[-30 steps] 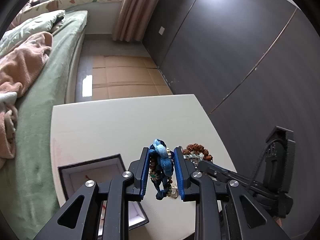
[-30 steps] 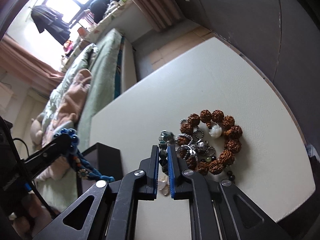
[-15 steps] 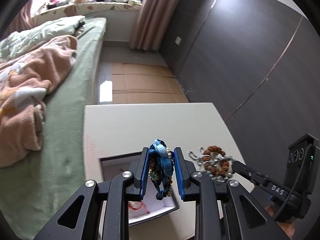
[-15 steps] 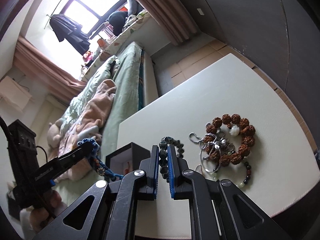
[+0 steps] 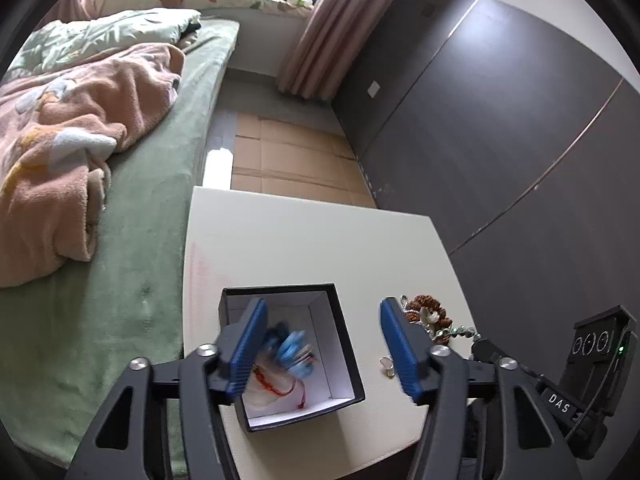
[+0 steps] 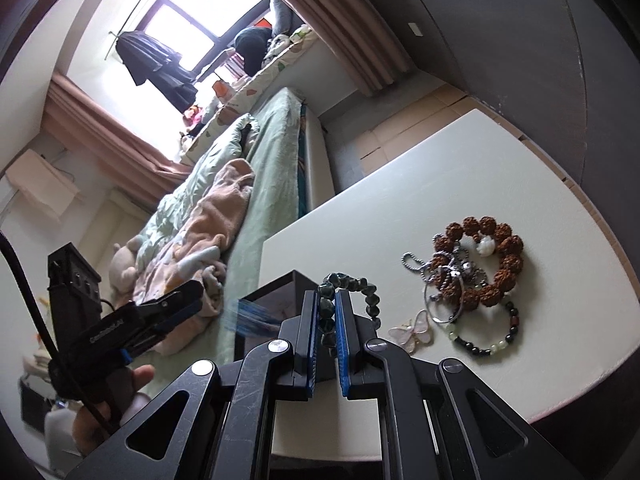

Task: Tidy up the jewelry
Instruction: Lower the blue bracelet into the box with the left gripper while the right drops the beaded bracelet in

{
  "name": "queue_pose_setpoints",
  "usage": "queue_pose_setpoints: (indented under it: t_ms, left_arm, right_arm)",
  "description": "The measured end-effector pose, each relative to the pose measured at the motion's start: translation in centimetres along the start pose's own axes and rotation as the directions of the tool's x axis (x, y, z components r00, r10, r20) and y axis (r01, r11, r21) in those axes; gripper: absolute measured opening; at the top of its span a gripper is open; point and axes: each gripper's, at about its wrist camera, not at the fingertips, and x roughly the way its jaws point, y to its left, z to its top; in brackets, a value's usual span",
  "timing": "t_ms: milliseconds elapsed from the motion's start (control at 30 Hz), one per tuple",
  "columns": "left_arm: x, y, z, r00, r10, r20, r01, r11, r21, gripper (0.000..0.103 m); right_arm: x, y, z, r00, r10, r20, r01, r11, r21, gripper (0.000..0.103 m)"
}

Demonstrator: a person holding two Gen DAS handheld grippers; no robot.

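From my left wrist, my left claw (image 5: 322, 340) hangs over the open black box (image 5: 347, 344) near the table's (image 5: 304, 240) front edge, and its jaws are opening. The blue pads stand wide apart and press on nothing. Between them, blurred, the blue beaded bracelet (image 5: 290, 350) sits inside the box's white interior, over a pale item with a red cord (image 5: 280, 388). To the right of the box a small butterfly piece (image 5: 387, 365) lies on the table, with the brown bead bracelet (image 5: 430, 308) and a tangle of chain beyond it. My right claw's black body shows at the lower right edge.

From my right wrist, my right claw (image 6: 328, 320) is clamped on the dark green bead bracelet (image 6: 352, 288), a bead pinched between the pads and the loop arching to the right. The black box (image 6: 276, 292) is just behind the fingers. On the table (image 6: 400, 184) to the right lie the brown bead bracelet (image 6: 492, 256) with silver chains across it, a strand of dark and pale beads (image 6: 488, 340), and the butterfly piece (image 6: 414, 330). At the left, my hand (image 6: 104, 404) holds the left claw, a blue streak at its tip.
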Motion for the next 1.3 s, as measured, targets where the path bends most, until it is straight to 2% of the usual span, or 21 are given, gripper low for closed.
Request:
queue_pose_setpoints:
  t_ms: [100,367,433,500,667,1033,1067,1100,1133,1167,1300]
  left_arm:
    - [-0.7,0.2,-0.4,1.000,0.005,0.015,-0.005,1.000,0.005,0.068]
    - [-1.6,1.8,-1.6,1.000,0.016,0.010,-0.016,1.000,-0.024,0.069]
    - [-1.8,2.0,-1.8,1.000,0.023,0.015,-0.022,0.999,-0.028,0.078]
    - [-2.0,2.2,-1.8,0.999,0.028,0.026,-0.027,0.999,-0.031,0.082]
    - [-2.4,2.7,-1.5,0.998,0.047,0.053,-0.044,0.998,-0.045,0.084]
    - [-2.5,3.4,-0.8,0.997,0.033,0.066,-0.029,0.998,-0.064,0.089]
    - [-2.5,3.4,-0.8,0.997,0.032,0.066,-0.028,0.998,-0.062,0.089]
    - [-2.5,3.4,-0.8,0.997,0.031,0.065,-0.027,0.998,-0.061,0.089]
    - [-2.5,3.3,-0.8,0.997,0.029,0.066,-0.025,0.998,-0.060,0.089]
    - [-2.4,3.3,-0.7,0.997,0.028,0.065,-0.024,0.998,-0.059,0.089]
    - [-2.4,2.8,-0.9,0.998,0.027,0.061,-0.025,0.999,-0.043,0.089]
  right_arm:
    - [0.1,0.5,-0.2,1.000,0.025,-0.002,-0.025,1.000,-0.006,0.010]
    - [1.2,2.3,-0.4,0.996,0.093,-0.013,-0.093,0.995,-0.043,0.010]
    - [1.8,2.9,-0.5,0.994,0.103,-0.021,-0.104,0.993,-0.049,0.010]
    - [2.3,3.3,-0.6,0.992,0.120,-0.029,-0.121,0.991,-0.054,0.010]
    - [4.2,4.6,-1.0,0.987,0.146,-0.067,-0.150,0.986,-0.068,0.010]
    - [7.9,7.1,-1.9,0.982,0.085,-0.171,-0.110,0.983,-0.146,0.011]
    - [8.0,7.1,-1.9,0.979,0.079,-0.187,-0.107,0.983,-0.146,0.012]
    - [8.2,7.0,-1.9,0.975,0.080,-0.207,-0.110,0.985,-0.134,0.019]
    - [8.1,6.8,-1.9,0.975,0.081,-0.209,-0.109,0.986,-0.125,0.033]
    - [7.7,6.4,-1.9,0.978,0.079,-0.194,-0.103,0.988,-0.115,0.039]
    - [5.9,5.2,-1.5,0.984,0.080,-0.157,-0.095,0.991,-0.091,0.041]
